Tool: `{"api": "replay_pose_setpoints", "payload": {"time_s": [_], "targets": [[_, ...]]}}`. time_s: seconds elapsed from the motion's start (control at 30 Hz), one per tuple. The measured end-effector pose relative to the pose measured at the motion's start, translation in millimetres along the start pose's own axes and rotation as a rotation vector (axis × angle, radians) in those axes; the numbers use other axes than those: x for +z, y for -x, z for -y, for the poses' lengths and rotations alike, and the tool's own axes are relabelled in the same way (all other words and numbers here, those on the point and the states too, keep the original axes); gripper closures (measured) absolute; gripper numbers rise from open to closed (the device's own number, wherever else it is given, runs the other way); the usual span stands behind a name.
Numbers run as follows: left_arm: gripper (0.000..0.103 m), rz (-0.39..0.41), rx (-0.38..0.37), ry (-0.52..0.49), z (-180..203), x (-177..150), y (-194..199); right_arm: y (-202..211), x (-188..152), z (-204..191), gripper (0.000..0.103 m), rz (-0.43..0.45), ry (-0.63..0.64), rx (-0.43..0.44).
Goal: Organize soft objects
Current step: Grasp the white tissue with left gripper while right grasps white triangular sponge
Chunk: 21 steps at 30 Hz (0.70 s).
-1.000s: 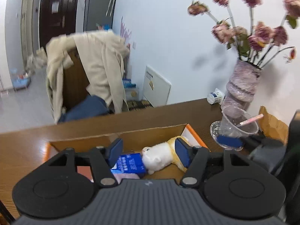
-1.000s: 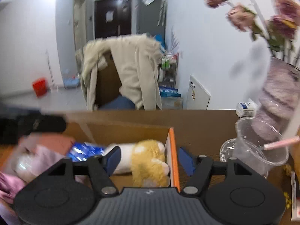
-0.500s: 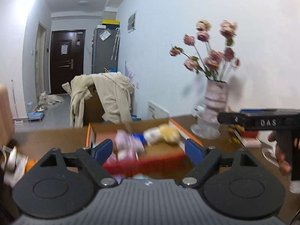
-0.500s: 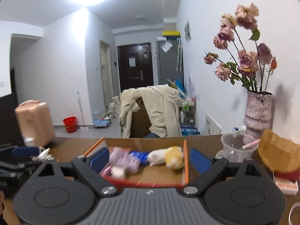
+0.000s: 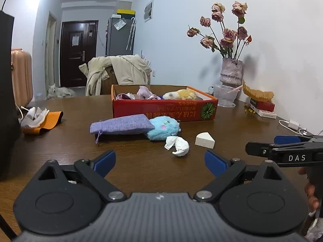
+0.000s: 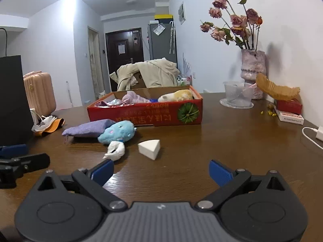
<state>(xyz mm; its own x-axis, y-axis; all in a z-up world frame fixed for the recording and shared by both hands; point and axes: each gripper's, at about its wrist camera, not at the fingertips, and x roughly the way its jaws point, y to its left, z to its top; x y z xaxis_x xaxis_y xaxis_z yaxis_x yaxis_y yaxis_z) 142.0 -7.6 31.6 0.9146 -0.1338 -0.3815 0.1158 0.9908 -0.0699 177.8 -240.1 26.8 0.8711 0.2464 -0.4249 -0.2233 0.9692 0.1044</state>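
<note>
A red cardboard box (image 5: 164, 107) (image 6: 145, 115) sits mid-table and holds a white-and-yellow plush (image 5: 180, 95) (image 6: 176, 96), a lilac plush (image 5: 144, 92) and other soft items. In front of it lie a purple cloth pouch (image 5: 121, 125) (image 6: 87, 128), a blue plush (image 5: 163, 127) (image 6: 118, 132), a crumpled white tissue (image 5: 178, 146) (image 6: 115, 150) and a white sponge wedge (image 5: 205, 140) (image 6: 149, 148). My left gripper (image 5: 159, 162) is open and empty, well short of these. My right gripper (image 6: 160, 171) is open and empty too; it shows at the left view's right edge (image 5: 282, 151).
A vase of dried roses (image 5: 231, 72) (image 6: 253, 68), a clear plastic cup (image 5: 225, 97) (image 6: 237, 96) and stacked small boxes (image 5: 262, 107) stand at the right. An orange cloth with white gloves (image 5: 39, 119) lies left. A black box (image 6: 12, 100) stands at the left edge. A charger cable (image 6: 311, 135) lies right.
Both grippers have pulled back from over the box to the near part of the table, and their jaws have opened wider. The loose items in front of the box have come into view.
</note>
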Motion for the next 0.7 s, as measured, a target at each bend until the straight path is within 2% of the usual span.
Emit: {"api": "replay_pose_setpoints", "payload": {"time_s": [0.17, 0.33, 0.4, 0.7], "targets": [[0.006, -0.020, -0.011, 0.021, -8, -3, -5, -3, 6, -16, 0.002, 0.013, 0.033, 0.000], [0.006, -0.075, -0.004, 0.059, -15, -3, -23, -21, 13, -18, 0.005, -0.017, 0.028, -0.005], [0.006, -0.097, 0.004, 0.070, -16, -1, -30, -29, 15, -18, 0.014, -0.036, 0.028, -0.001], [0.006, -0.156, 0.025, 0.095, -16, 8, -61, -63, 27, -9, 0.022, -0.080, 0.020, 0.038]]}}
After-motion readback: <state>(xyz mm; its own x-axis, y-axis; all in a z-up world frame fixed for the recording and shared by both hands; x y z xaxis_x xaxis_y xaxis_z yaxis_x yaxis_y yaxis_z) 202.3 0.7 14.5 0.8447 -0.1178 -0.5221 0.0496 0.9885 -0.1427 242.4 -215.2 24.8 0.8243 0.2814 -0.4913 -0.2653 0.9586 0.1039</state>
